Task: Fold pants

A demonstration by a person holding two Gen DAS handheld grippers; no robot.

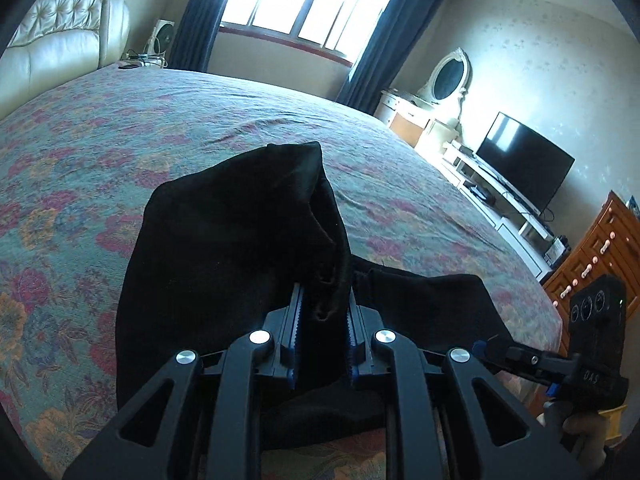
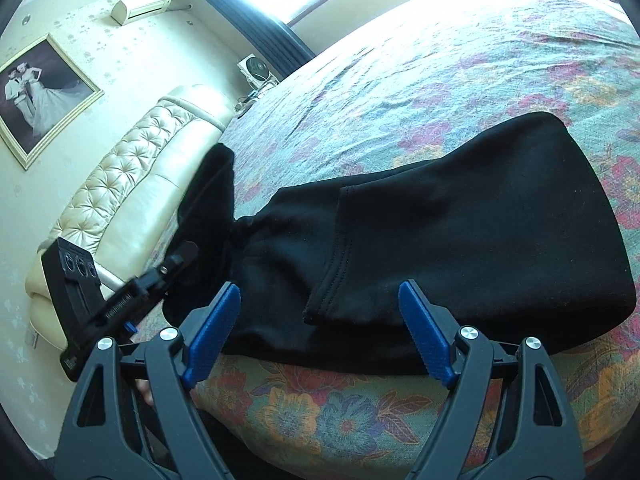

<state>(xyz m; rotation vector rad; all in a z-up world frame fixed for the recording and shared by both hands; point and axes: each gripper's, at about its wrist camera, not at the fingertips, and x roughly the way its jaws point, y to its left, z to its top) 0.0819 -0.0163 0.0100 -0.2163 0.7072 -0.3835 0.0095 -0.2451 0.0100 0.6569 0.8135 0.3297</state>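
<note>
Black pants (image 2: 460,240) lie partly folded on the floral bedspread (image 2: 440,60), a hemmed edge (image 2: 340,248) lying on top. My left gripper (image 1: 323,300) is shut on a bunched fold of the black pants (image 1: 224,248) and lifts it off the bed. It also shows in the right wrist view (image 2: 188,252), holding raised fabric at the left. My right gripper (image 2: 320,320) is open and empty, its blue pads (image 2: 424,332) just above the near edge of the pants. It shows in the left wrist view (image 1: 480,350) at the lower right, low over the cloth.
The bed (image 1: 140,128) fills most of both views. A cream tufted headboard (image 2: 132,184) stands at the left. A television (image 1: 524,166), a white vanity (image 1: 436,92) and a wooden dresser (image 1: 596,256) line the far wall. A window (image 1: 308,0) with dark curtains is behind.
</note>
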